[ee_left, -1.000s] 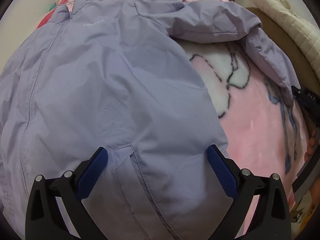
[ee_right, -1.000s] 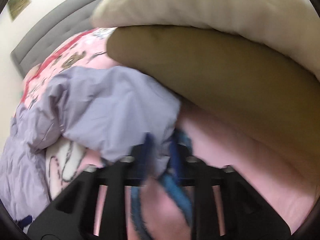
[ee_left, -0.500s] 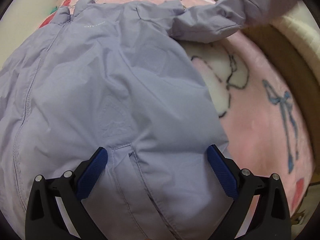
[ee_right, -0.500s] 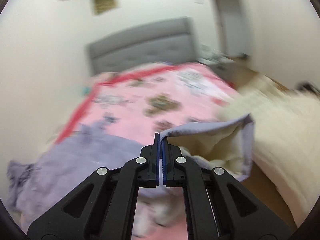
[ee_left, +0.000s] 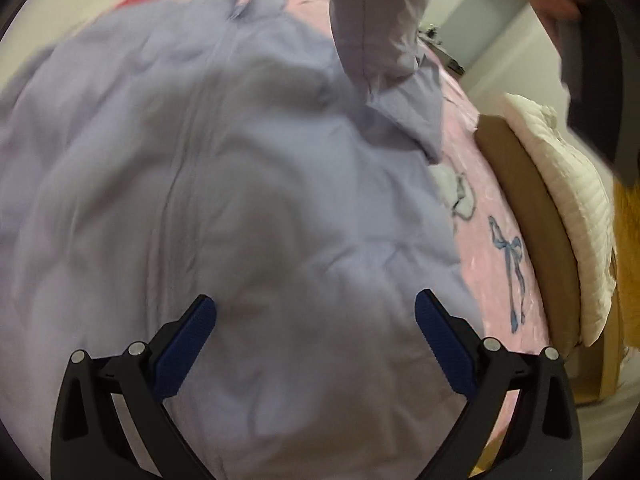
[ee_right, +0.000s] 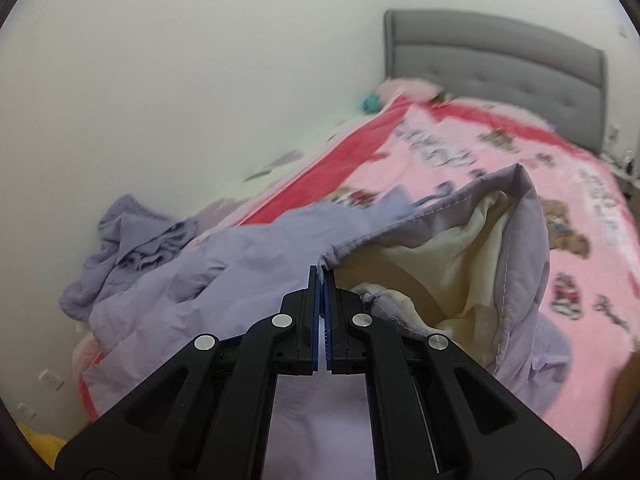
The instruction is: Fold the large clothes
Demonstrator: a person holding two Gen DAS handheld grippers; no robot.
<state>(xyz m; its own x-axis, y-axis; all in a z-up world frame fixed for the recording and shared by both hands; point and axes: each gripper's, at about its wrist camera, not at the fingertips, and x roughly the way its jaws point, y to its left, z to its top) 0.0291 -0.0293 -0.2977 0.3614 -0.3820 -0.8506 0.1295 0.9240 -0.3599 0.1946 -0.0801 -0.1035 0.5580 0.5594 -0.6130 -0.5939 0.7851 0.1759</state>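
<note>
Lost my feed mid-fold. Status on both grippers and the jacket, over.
Right gripper shut on the sleeve cuff, lifted off the bed. Left gripper open above the lilac jacket, gripping nothing. Pink blanket beneath; nothing in the way.

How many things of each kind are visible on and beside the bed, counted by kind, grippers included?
Lilac jacket: 1
Pink printed blanket: 1
Grey headboard: 1
White quilted cushion: 1
Grippers: 2, left gripper and right gripper
Total: 6
</note>
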